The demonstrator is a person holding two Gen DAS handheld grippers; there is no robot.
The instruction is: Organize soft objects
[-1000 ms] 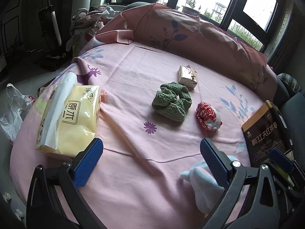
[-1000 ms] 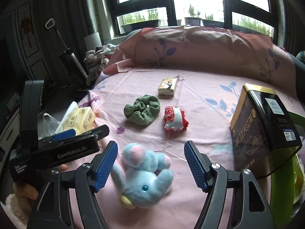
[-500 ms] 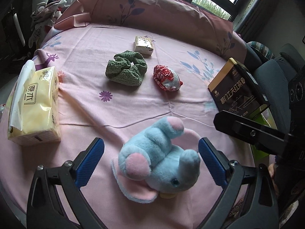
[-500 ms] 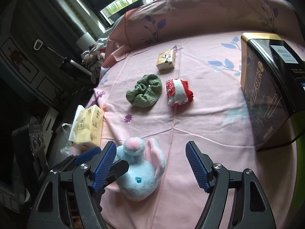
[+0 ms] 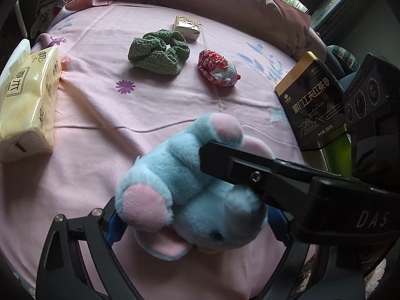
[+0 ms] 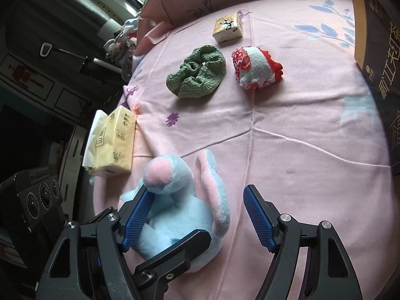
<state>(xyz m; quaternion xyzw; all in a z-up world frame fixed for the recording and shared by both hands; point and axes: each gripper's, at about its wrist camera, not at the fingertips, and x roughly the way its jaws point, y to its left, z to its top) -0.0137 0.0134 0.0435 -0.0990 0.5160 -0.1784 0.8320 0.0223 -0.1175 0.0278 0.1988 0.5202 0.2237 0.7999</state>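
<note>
A blue and pink plush elephant [image 5: 190, 195] is seen lying on a pink bedsheet [image 5: 100, 115] between the blue pads of the left gripper [image 5: 195, 227], whose jaws have just been closing. A black finger of the right gripper [image 5: 250, 165] is laid across the toy.

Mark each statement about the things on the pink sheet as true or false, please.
1. The blue plush toy lies between the pads of the left hand-held gripper. True.
2. The green knitted piece lies on top of the tissue pack. False: it lies apart from it, on the pink sheet.
3. The red and white knitted piece lies beside the green one. True.
4. The black tea tin lies flat in the middle of the sheet. False: it stands at the edge.
</note>
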